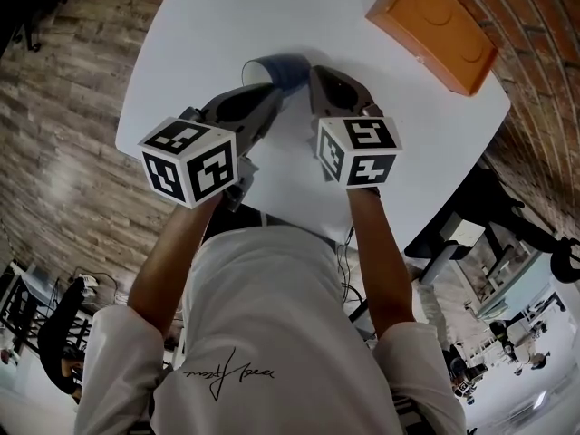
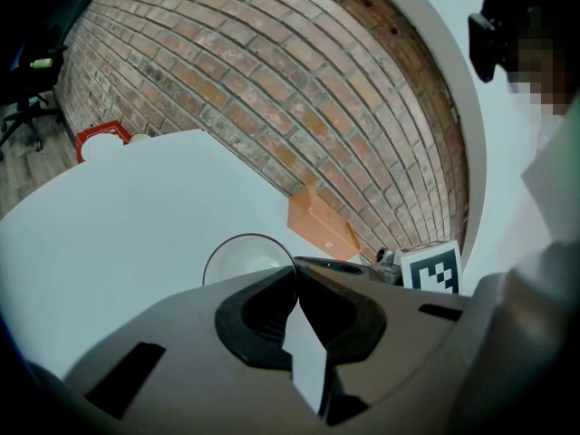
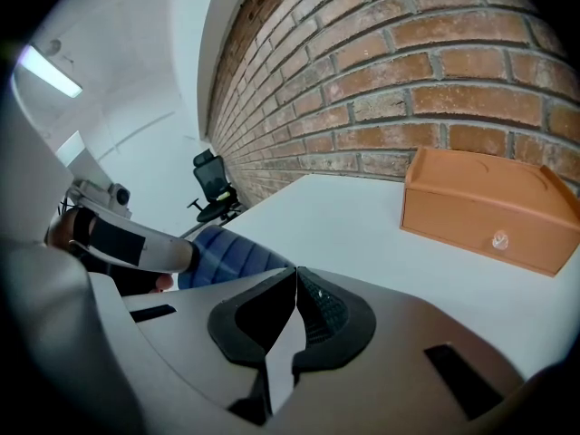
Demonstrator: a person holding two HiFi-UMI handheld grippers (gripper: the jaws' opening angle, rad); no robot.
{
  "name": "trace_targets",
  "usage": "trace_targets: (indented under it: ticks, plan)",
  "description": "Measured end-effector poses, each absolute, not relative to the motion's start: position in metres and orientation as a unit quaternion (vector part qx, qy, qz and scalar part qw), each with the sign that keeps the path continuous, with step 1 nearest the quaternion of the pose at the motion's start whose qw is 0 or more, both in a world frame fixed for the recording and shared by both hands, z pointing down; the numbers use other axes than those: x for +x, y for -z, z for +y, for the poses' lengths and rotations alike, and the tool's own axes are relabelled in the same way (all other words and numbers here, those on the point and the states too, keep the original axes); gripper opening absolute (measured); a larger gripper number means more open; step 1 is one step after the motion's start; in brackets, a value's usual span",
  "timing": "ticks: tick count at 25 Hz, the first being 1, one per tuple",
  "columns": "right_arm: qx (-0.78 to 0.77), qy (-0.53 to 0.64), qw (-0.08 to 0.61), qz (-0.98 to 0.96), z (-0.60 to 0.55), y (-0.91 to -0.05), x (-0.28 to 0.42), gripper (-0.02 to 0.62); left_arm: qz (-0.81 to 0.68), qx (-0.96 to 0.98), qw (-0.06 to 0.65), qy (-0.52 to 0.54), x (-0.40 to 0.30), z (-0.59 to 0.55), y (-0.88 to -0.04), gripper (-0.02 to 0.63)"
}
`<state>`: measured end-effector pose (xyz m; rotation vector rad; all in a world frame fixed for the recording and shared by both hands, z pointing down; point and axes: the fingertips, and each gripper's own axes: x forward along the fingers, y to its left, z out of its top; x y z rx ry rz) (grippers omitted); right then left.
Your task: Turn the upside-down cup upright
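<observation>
No word or number can be read: the cursive print on the person's white shirt point(image 1: 272, 288) is illegible, and the marker cubes point(image 1: 188, 161) point(image 1: 358, 150) bear only black-and-white square patterns.

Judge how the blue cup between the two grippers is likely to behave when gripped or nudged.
The blue cup looks ribbed outside, so probably grips better than smooth plastic. Its rim looks thin, so it is likely light and squashable. Round and seemingly tipped sideways, it may roll on the white table if nudged.
</observation>
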<state>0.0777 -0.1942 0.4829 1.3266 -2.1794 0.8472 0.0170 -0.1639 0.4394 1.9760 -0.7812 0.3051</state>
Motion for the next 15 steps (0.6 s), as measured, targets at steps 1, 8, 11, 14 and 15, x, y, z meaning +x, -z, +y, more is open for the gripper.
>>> trace_targets:
  ticks: [1,8,11,14,15]
  plan:
    - [0.481,-0.308,0.224,-0.79,-0.194,-0.483,0.078,0.021,-0.319,0.809,0.476,-0.126,0.018,-0.164,-0.439,0.025]
    - [0.483,-0.313,0.222,-0.787,-0.195,-0.485,0.082,0.021,-0.313,0.812,0.476,-0.13,0.023,-0.165,-0.437,0.025]
    - [0.483,-0.315,0.22,-0.787,-0.195,-0.486,0.082,0.021,-0.312,0.813,0.474,-0.133,0.025,-0.166,-0.437,0.026]
    - [0.483,-0.316,0.218,-0.787,-0.195,-0.487,0.084,0.021,-0.311,0.814,0.471,-0.136,0.028,-0.167,-0.436,0.025]
    - [0.484,-0.316,0.218,-0.787,-0.195,-0.487,0.085,0.021,-0.311,0.815,0.469,-0.138,0.03,-0.167,-0.436,0.026]
